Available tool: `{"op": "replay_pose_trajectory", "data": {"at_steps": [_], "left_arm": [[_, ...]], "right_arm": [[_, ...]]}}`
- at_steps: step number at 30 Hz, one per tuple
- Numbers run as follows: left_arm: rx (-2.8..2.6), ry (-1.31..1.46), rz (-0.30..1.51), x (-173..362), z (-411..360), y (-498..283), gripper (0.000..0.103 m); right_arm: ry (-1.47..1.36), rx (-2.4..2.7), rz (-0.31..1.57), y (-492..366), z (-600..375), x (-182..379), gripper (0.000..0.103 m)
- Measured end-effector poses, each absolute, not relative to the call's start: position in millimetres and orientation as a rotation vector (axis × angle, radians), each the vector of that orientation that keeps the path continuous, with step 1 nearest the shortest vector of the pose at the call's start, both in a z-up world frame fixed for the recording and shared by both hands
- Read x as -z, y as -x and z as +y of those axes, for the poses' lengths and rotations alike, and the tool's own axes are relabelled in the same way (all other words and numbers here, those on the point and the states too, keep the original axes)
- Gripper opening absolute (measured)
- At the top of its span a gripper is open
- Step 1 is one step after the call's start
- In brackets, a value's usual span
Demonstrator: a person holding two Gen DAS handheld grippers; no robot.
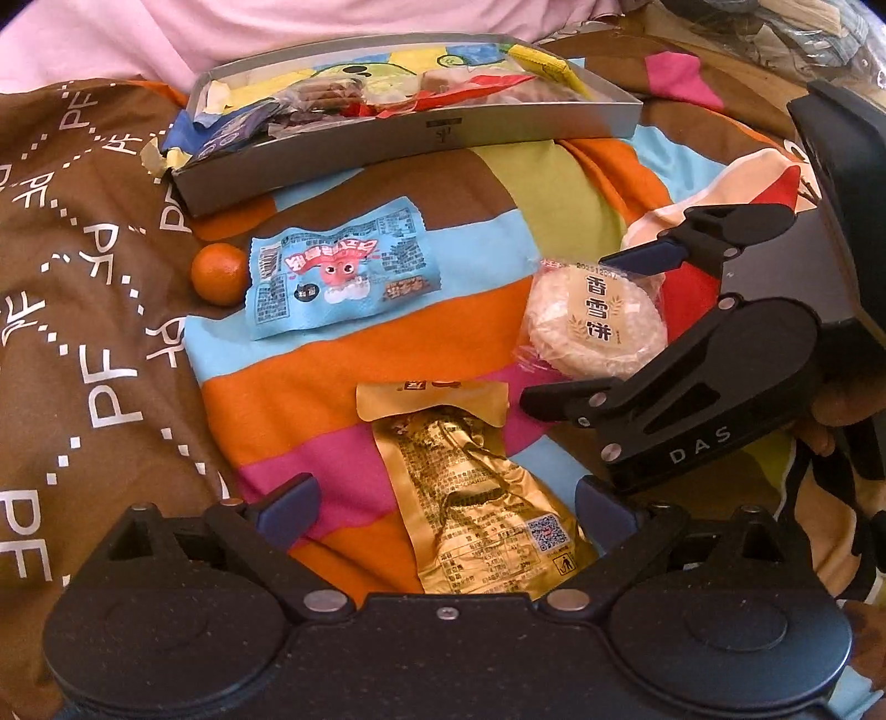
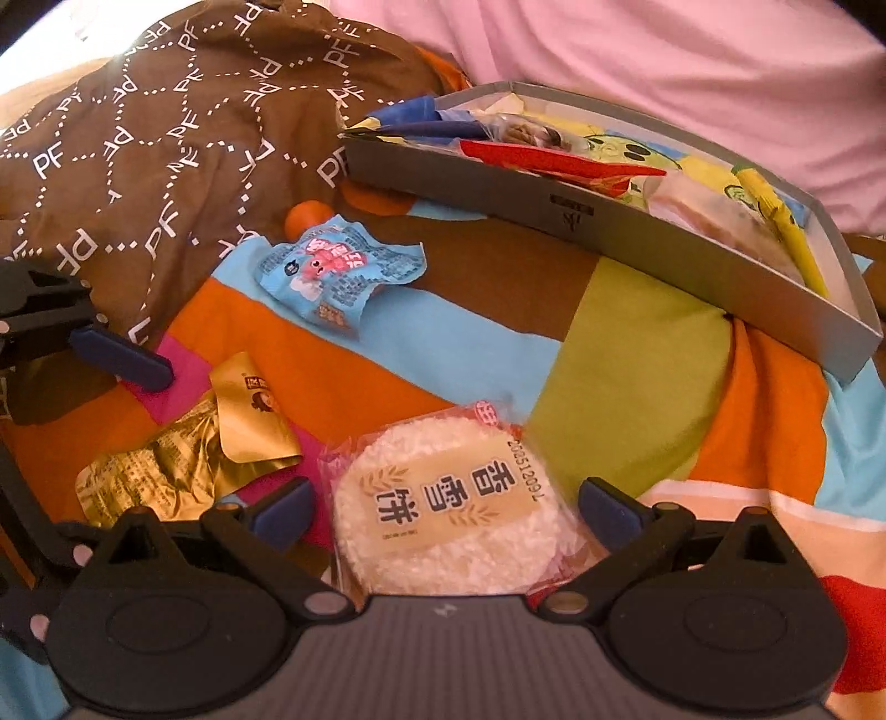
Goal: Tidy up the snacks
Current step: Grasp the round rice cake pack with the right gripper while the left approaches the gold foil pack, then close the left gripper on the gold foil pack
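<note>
A gold foil snack packet (image 1: 476, 515) (image 2: 183, 454) lies between the spread fingers of my open left gripper (image 1: 446, 512). A round white rice cracker in clear wrap (image 1: 595, 318) (image 2: 443, 520) lies between the fingers of my open right gripper (image 2: 446, 512), which shows in the left wrist view as a black frame (image 1: 587, 327) straddling the cracker. A light blue packet (image 1: 340, 266) (image 2: 340, 271) and a small orange (image 1: 220, 274) (image 2: 307, 216) lie further off. The grey box (image 1: 531, 130) (image 2: 692, 271) holds several snacks.
Everything rests on a soft quilt of coloured patches (image 1: 310, 382) (image 2: 626, 354), with a brown lettered cover (image 1: 83, 310) (image 2: 155, 144) to the left. Pink fabric (image 1: 166, 33) (image 2: 664, 55) lies behind the box.
</note>
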State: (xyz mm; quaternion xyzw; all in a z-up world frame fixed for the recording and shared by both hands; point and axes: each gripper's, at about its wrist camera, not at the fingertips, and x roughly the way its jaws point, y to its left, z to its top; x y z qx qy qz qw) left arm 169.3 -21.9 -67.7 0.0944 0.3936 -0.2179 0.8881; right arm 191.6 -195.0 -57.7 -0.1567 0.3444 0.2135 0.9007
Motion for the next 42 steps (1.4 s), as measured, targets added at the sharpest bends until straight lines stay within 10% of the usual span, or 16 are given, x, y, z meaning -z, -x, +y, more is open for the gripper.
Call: {"op": "replay_pose_trajectory", "data": {"at_steps": [19,33,42], "left_arm": [[0.406,-0.184,0.791,66,-14,-169,0.076],[0.388,-0.243,0.765,69,-29,-180,0.086],[0.337,-0.23,0.733,68,-24,-176,0.055]], "right_arm": [[0.285,-0.423,0.708,-167,-203,55,0.079],[0.246,-0.367,0.694,-154,-210,57,0.079],[0.241,-0.368,0.687,-154,-211,59,0.079]]}}
